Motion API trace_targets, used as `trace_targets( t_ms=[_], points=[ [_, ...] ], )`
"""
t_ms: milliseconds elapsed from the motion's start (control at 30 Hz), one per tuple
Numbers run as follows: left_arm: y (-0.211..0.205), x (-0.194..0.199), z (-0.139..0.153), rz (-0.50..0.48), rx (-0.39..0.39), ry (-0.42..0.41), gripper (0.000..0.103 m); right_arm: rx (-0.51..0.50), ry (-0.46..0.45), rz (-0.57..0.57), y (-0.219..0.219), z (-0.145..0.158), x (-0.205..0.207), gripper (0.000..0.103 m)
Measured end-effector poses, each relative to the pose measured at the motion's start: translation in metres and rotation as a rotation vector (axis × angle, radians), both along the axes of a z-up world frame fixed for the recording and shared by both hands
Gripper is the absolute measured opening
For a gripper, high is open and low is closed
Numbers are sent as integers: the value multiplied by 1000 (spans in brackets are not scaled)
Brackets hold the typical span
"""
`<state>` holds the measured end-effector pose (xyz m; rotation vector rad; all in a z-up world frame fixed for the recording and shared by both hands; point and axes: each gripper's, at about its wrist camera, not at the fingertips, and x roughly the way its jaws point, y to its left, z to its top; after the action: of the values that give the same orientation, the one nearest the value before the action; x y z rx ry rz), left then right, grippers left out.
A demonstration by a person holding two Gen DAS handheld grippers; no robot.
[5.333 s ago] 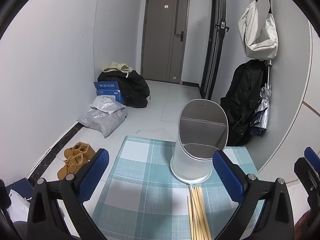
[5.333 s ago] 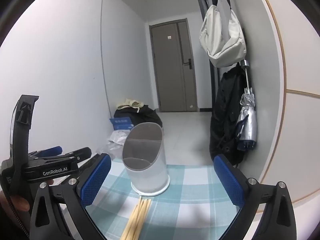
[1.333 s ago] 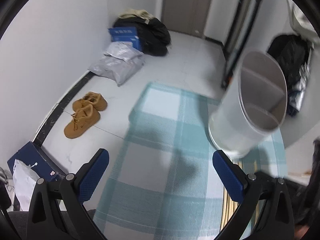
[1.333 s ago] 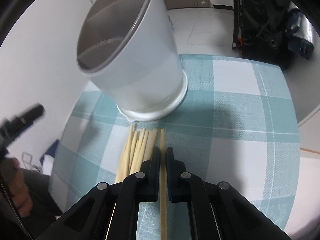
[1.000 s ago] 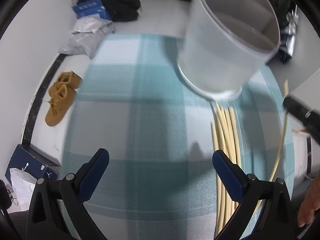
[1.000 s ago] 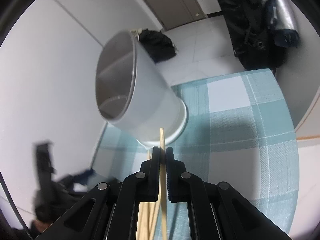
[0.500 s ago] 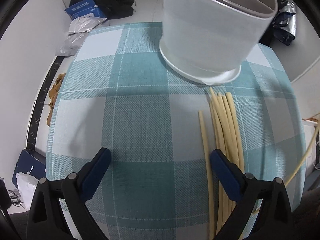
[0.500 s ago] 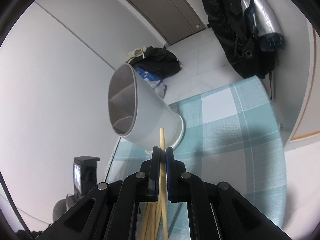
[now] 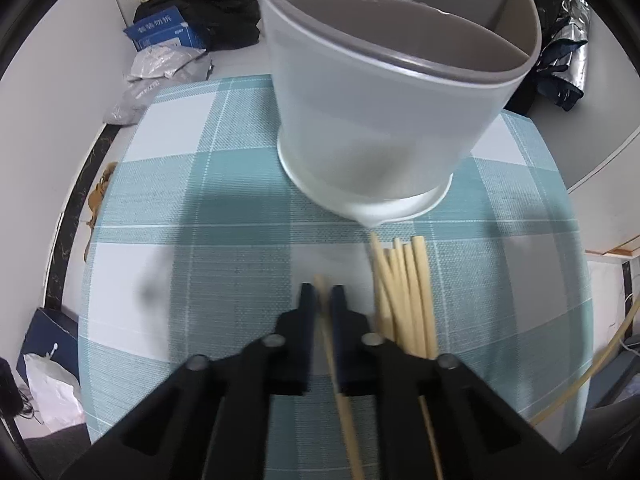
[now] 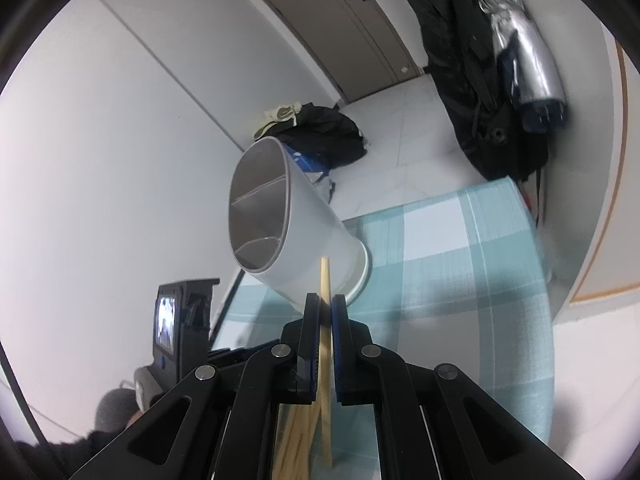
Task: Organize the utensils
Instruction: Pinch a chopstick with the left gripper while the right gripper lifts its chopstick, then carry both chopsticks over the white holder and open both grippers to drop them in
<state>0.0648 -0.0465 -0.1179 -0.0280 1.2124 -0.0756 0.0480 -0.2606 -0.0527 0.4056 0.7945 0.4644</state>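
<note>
The right gripper (image 10: 326,300) was clamped on a single bamboo chopstick (image 10: 325,280), held clear of the checked tablecloth (image 10: 460,248) with its tip pointing toward the white utensil holder (image 10: 296,240). The left gripper (image 9: 322,292) was down at the cloth, its jaws nearly together around a separate chopstick (image 9: 320,284); motion blur prevents confirming a firm pinch. The remaining chopsticks (image 9: 404,280) lay in a loose bundle just beside it, their ends close to the holder's base (image 9: 372,208). The holder was divided into compartments, all seemingly empty.

Probable faults from this position:

- Rotation in the grip. Each stick was pinched at one point along a thin, smooth shaft. A fast swing would likely pivot it between the pads, and the tip would miss the opening.
- Rim strike. The holder stood free on the cloth and appeared light. A tip meeting the rim (image 9: 400,60) or outer wall could push or tip it.
- Double pick. The left jaws worked just beside the bundle; a sideways drift could drag or scatter neighbouring sticks.
- Collision. Both tools converging on one opening together could cross sticks.
</note>
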Motion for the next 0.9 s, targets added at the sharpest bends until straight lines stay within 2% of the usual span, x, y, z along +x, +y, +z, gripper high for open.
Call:
trace_targets(
  t_ms=[167,367,567,600,700,900],
  points=[
    [9,-6,9,31,-41,-36,2,-55,-55,9,10,7,-8,5],
    [18,-32,57,52,-152,-226,2,-97,-120,13,21,15,-21,5],
    [24,-58,95,38,-209,-370,2,-148,-222,23,36,27,-40,5],
    [31,-49,94,34,-214,-384,2,-154,-237,29,38,29,-43,5],
    [30,-53,103,15,-216,-427,2,-168,-271,38,45,32,-50,5],
    [32,-58,114,-24,-218,-442,1,-179,-303,41,55,37,-55,5]
  ],
)
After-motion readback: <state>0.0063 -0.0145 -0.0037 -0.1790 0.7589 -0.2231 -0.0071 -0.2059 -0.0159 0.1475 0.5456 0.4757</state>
